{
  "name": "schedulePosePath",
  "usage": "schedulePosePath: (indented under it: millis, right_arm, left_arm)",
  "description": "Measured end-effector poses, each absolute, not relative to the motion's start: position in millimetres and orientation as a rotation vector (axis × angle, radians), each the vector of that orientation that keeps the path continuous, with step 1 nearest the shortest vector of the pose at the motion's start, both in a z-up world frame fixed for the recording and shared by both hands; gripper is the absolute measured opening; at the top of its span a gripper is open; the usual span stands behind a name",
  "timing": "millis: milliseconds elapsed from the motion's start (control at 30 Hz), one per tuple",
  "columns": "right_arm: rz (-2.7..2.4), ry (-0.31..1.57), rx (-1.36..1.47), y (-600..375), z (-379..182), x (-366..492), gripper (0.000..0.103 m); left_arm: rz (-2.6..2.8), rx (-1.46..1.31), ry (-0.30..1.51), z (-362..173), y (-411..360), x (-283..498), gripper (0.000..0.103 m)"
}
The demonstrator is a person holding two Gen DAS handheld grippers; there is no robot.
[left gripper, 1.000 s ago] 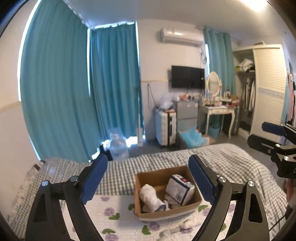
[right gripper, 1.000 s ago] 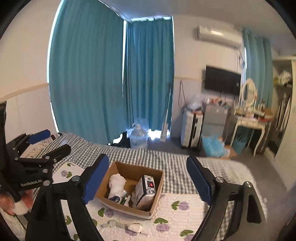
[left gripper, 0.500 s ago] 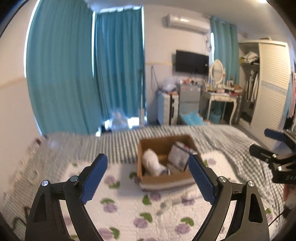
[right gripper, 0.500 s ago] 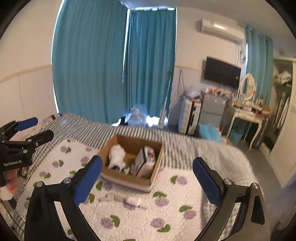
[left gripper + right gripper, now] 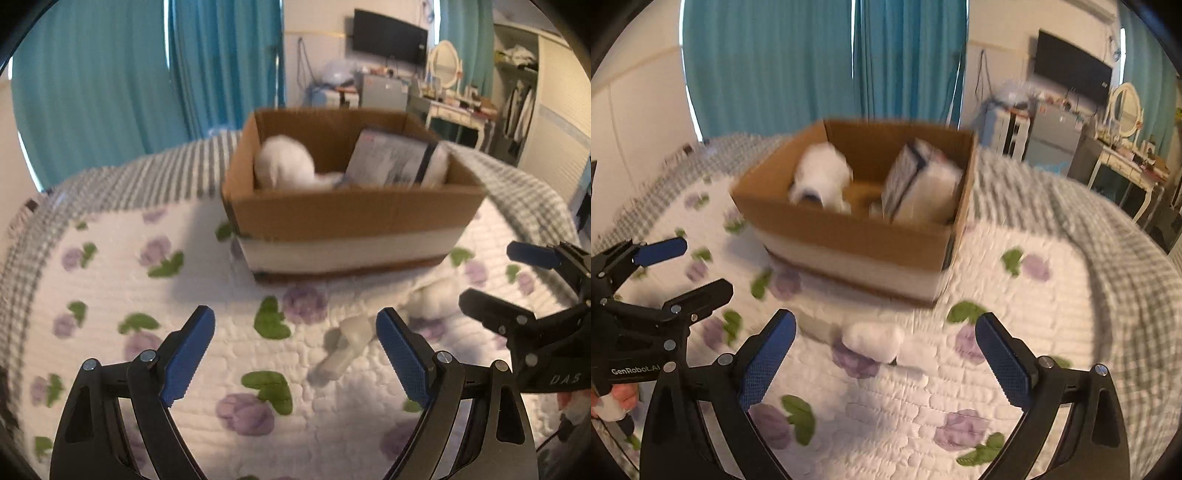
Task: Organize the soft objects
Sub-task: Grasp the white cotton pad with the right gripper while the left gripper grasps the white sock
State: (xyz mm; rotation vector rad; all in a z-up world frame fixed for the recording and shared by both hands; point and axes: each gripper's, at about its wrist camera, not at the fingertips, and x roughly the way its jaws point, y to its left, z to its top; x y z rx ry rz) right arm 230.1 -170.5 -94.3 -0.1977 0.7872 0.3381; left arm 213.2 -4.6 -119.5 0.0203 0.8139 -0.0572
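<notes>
A brown cardboard box (image 5: 347, 214) (image 5: 849, 236) stands on a white floral quilt. Inside it are a white soft toy (image 5: 284, 162) (image 5: 822, 177) and a plastic-wrapped pack (image 5: 391, 158) (image 5: 916, 184). In front of the box lie a small white soft item (image 5: 432, 299) (image 5: 873, 341) and a pale grey soft piece (image 5: 343, 350) (image 5: 812, 325). My left gripper (image 5: 295, 347) is open, low over the quilt, with the grey piece just ahead between its fingers. My right gripper (image 5: 884, 349) is open, with the white item between its fingertips. Each gripper also shows in the other's view (image 5: 517, 280) (image 5: 676, 269).
The quilt (image 5: 110, 280) covers a bed with a grey checked blanket (image 5: 1089, 221). Teal curtains (image 5: 110, 74) hang behind. A dressing table with a mirror (image 5: 447, 74), a wall TV (image 5: 1071, 70) and a wardrobe (image 5: 546, 92) stand at the far right.
Both grippers have dropped low and moved forward toward the box, which now looms large. The soft items on the quilt now sit between the fingers. Both stay open.
</notes>
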Motion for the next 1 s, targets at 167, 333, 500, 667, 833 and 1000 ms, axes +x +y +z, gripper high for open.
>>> schedulePosePath:
  millis: [167,333,500,667,833,1000]
  right_arm:
    - [0.332,0.894,-0.226,-170,-131,255,0.087]
    - [0.388,0.962,-0.164,-172,-147,265,0.048]
    - [0.384,0.915,-0.153,-175,-138,249,0.036]
    - [0.351,0.884,-0.096,-190,-128,243,0.036]
    - [0.347,0.901,-0.074,-194,-130,245,0.036]
    - [0.356,0.91,-0.063,-194,-131,245,0.036]
  left_arm:
    - [-0.069,-0.005,0.87,-142,-3,229,0.09]
    - [-0.078,-0.001,0.889,-145,-10,222,0.09]
    - [-0.121,0.003,0.911,-150,-25,208,0.09]
    - [-0.145,-0.002,0.939,-158,-43,210,0.089]
    - [-0.147,0.022,0.939,-166,-51,226,0.087]
    - [-0.177,0.002,0.939,-175,-49,234,0.06]
